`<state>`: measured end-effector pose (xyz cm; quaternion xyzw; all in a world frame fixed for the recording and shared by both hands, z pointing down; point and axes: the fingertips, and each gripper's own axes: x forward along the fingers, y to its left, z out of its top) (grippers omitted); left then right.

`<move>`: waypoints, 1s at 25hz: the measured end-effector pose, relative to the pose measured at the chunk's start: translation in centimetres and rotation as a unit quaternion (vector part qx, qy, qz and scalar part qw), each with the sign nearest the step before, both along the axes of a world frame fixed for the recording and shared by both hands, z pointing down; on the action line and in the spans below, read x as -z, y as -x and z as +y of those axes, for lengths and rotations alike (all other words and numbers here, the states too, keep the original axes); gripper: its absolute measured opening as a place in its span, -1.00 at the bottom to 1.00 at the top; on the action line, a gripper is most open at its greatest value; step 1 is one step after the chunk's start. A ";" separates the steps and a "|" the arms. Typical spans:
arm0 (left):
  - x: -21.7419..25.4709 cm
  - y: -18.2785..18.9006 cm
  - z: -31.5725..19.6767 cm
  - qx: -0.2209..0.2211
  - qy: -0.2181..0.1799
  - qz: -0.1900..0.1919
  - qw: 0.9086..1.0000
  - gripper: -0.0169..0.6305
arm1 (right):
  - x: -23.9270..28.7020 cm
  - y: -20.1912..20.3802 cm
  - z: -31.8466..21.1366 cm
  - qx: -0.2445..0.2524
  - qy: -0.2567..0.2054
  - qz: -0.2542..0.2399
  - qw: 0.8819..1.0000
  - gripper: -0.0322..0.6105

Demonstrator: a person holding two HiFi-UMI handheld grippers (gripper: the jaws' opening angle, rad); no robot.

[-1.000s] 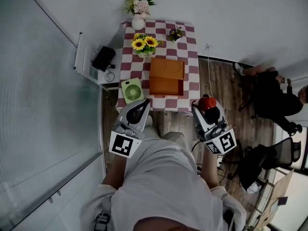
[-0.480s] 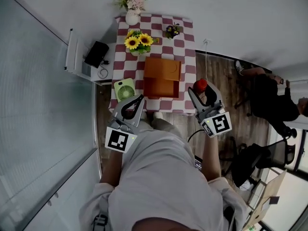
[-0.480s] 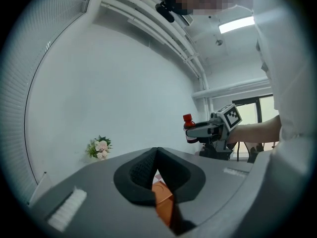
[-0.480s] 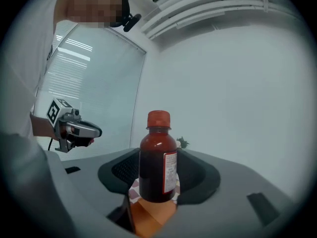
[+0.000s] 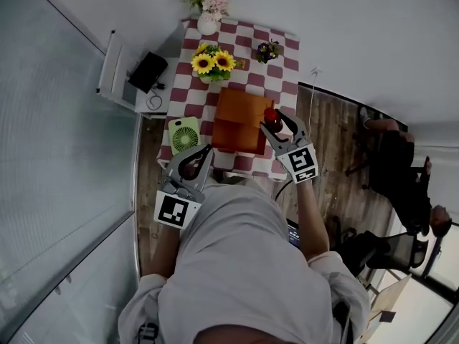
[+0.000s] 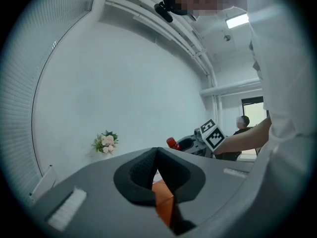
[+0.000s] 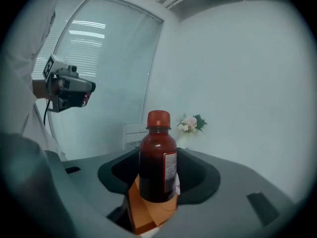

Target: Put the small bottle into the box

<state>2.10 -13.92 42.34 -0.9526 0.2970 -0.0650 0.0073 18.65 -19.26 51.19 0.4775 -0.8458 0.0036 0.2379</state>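
A small dark-red bottle (image 7: 158, 162) with a red cap stands upright between the jaws of my right gripper (image 7: 158, 176), which is shut on it. In the head view the bottle (image 5: 270, 115) hangs over the right edge of the open orange box (image 5: 240, 120) on the checkered table (image 5: 285, 67), carried by the right gripper (image 5: 273, 123). My left gripper (image 5: 196, 160) is shut and empty, near the table's front edge, left of the box. Its own view shows the jaws (image 6: 156, 153) meeting, a bit of the box (image 6: 163, 202) below them, and the bottle's cap (image 6: 173, 143) beyond.
Sunflowers (image 5: 213, 63), a white vase of pink flowers (image 5: 210, 6) and a small potted plant (image 5: 267, 50) stand behind the box. A green fan (image 5: 184, 135) lies at the front left corner. A side shelf (image 5: 115, 70) with a black device is at left; a seated person (image 5: 394, 170) at right.
My right gripper has carried the bottle forward and left, from beside the table's right edge to over the box's right side. The left gripper has barely moved.
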 end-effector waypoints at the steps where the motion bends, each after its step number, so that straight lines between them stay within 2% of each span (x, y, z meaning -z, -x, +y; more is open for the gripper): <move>1: 0.0 0.1 -0.1 0.003 -0.002 -0.002 1.000 -0.96 | -1.1 0.3 -0.4 0.010 0.010 0.012 1.000 -0.21; 5: 0.0 0.6 -0.6 0.020 -0.004 -0.012 1.000 -0.96 | -5.8 1.4 -1.2 0.049 0.051 0.075 0.995 -0.21; 8: 0.1 1.3 -0.5 0.031 -0.007 -0.019 0.999 -0.96 | -9.5 2.6 -1.1 0.087 0.080 0.134 0.984 -0.21; 11: 0.1 2.0 -0.5 0.046 0.000 -0.018 0.999 -0.96 | -13.6 3.7 -0.9 0.129 0.106 0.183 0.969 -0.21; 17: -0.1 3.5 -0.5 0.068 0.001 -0.034 0.997 -0.96 | -21.5 5.4 0.3 0.195 0.180 0.235 0.935 -0.21; 21: -0.1 4.4 -0.5 0.095 0.014 -0.021 0.995 -0.96 | -25.8 6.0 1.7 0.240 0.222 0.271 0.906 -0.21; 25: -0.2 4.8 -0.1 0.112 0.028 -0.010 0.993 -0.96 | -29.1 6.0 2.5 0.258 0.256 0.289 0.886 -0.21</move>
